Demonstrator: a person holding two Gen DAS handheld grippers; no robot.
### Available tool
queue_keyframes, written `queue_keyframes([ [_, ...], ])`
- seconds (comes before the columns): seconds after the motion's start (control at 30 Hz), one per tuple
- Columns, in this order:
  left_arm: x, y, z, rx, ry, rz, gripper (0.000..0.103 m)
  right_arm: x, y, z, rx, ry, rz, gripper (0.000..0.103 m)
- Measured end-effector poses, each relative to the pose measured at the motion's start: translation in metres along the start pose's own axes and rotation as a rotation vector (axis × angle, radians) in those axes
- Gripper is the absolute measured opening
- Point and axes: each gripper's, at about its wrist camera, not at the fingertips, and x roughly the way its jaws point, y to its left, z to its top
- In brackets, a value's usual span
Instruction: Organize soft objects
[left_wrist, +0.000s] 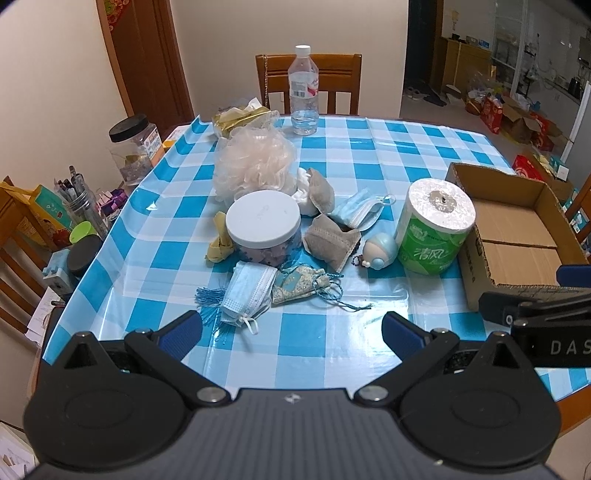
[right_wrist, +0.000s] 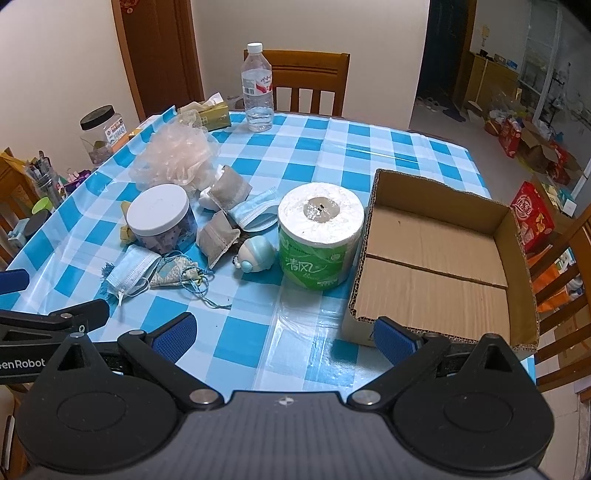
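Looking in, the cardboard box has nothing inside, so the job has not started. The masks, pouches and bath puff lie on the counter. Both the left gripper and right gripper have jaws wide apart, holding nothing.

you've got a water bottle standing at the table's far edge before a wooden chair, a black-lidded clear jar and a cup of pens off the left side, and red boxes on the floor at right.
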Motion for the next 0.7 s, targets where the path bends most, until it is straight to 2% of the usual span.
queue_keyframes([
  [0.43,-0.001,-0.009,0.000,-0.016,-0.009,0.023,0.102,-0.002,-0.006,0.002,-0.027,-0.013,0.028,0.103],
  [0.7,0.005,-0.013,-0.001,0.007,-0.024,0.006,0.102,0.000,-0.005,0.004,-0.063,-0.025,0.041,0.103],
])
